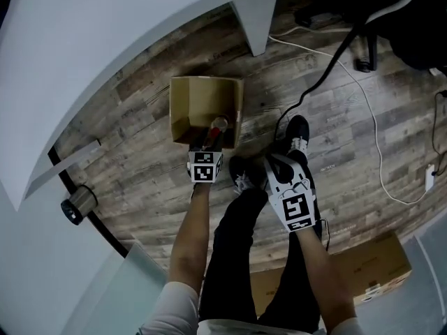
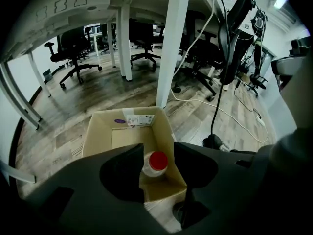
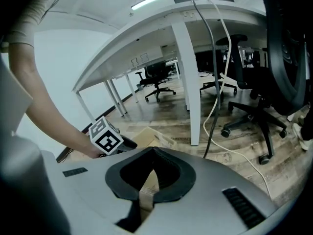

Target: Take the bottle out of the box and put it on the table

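An open brown cardboard box (image 1: 183, 107) stands on the grey-brown wooden plank floor (image 1: 140, 166), just beside the curved edge of the white counter (image 1: 105, 33) and near its white square leg (image 2: 172, 43). Inside the box, in the near right corner, a clear plastic bottle with a round red cap (image 2: 157, 163) stands upright, its cap level with the box rim. A white printed label (image 2: 138, 119) is stuck to the top of the far wall of the box

The left gripper (image 2: 159, 148) points steeply down over the near edge of the box. Its jaws are spread, one on either side of the bottle's neck, and the pads do not press on it. From the head view the cube with square markers (image 1: 204, 166) sits just near of the box, with the bare forearm behind it

The right gripper (image 3: 154, 151) hangs to the right of the box, well apart from the bottle, above the person's black and white shoe (image 1: 297, 135). Its jaws are pressed together at the tips with nothing held; a strip of the cardboard shows through the slot behind them

A white cable (image 1: 377, 138) and a black cable (image 1: 321, 75) run across the floor on the right. A second cardboard box (image 1: 377, 267) lies on the near right. Black office chairs (image 2: 73, 53) stand on the far side under other counters
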`<state>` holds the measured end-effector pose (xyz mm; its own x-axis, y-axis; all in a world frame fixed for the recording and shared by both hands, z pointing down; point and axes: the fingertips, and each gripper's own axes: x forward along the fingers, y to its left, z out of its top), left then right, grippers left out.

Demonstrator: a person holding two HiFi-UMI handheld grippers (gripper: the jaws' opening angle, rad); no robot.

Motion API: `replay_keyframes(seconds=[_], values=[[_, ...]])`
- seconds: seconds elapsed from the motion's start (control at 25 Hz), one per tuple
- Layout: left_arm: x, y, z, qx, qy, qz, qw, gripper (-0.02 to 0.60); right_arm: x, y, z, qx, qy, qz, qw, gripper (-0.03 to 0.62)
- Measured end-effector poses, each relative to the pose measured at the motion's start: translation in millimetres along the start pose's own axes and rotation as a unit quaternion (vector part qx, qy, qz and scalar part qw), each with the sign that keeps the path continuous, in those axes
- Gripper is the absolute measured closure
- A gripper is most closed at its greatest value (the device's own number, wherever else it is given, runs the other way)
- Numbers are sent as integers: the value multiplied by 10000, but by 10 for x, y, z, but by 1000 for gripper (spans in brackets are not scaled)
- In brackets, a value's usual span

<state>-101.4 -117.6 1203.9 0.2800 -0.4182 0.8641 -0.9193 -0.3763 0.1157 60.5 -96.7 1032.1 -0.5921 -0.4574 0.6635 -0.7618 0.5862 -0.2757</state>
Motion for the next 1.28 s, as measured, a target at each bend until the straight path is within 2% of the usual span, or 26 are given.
replay_keyframes(seconds=[0.28, 0.4, 0.52, 0.68, 0.84, 1.08, 1.28], values=[[367, -76, -274, 202, 144, -83, 9997, 360, 170, -122, -228, -66, -25, -9, 10000, 554], [414, -34, -297, 224, 58, 35, 9997, 363, 242, -162, -250, -197, -22, 3, 9998, 554], [442, 0, -344, 199, 29, 168, 9997, 406, 246, -170, -256, -408, -47, -5, 9992, 554], [389, 20, -330, 288, 143, 187, 9993, 417, 175, -131, -243, -431, 19, 19, 9991, 554], [223, 25, -146, 235, -163, 203, 9994, 420, 56, -156, -151, -264, -44, -25, 9996, 554], [-186, -72, 240, 423, -339, 107, 9985, 420, -151, -173, 125, -39, -163, -162, 9997, 554], [-736, -114, 660, 820, -621, -39, 9947, 420, -567, -159, 497, 236, -325, -397, 9984, 554]])
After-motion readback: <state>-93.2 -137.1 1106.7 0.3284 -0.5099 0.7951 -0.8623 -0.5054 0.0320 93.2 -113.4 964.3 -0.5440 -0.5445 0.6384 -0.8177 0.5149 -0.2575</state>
